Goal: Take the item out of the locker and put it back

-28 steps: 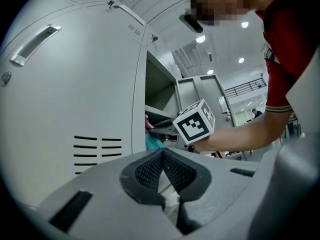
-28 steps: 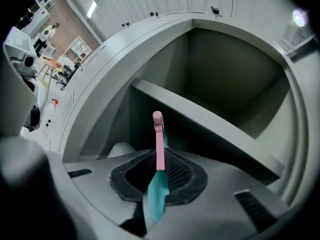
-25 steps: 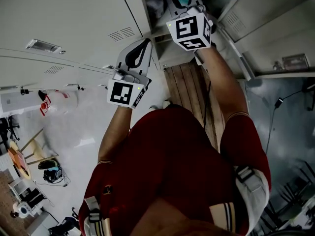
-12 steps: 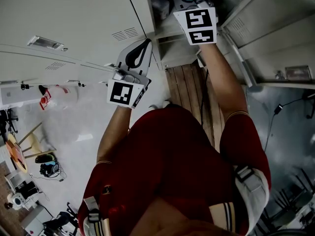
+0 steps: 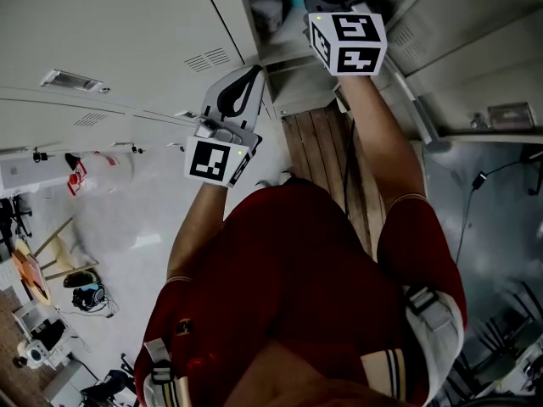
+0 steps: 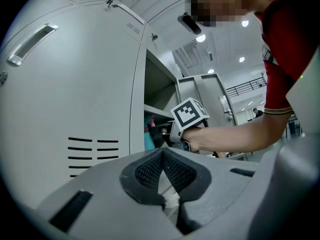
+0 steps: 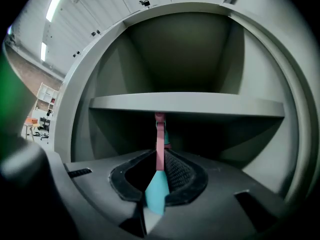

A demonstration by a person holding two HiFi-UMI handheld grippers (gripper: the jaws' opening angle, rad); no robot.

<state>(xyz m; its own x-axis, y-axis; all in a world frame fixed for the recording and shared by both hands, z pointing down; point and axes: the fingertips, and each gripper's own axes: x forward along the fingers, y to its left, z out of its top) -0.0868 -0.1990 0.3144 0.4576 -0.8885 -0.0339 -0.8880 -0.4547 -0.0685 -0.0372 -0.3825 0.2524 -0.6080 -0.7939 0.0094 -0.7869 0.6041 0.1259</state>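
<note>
The open grey metal locker (image 7: 250,74), with its shelf (image 7: 185,103) across the middle, faces my right tongs (image 7: 160,160). My left tongs (image 6: 161,156), at eight o'clock from them, are pressed together and empty. The right pair pinch a slim teal-and-pink plastic stick (image 7: 159,144), upright between the pads, pink end at twelve o'clock.

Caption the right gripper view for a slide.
Right gripper, shut on a thin teal-and-pink item, faces the open locker and its shelf.

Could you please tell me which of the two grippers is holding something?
The right gripper: at the open locker, its jaws are shut on a thin teal-and-pink item. The left gripper is shut on nothing, beside a closed locker door.
</note>
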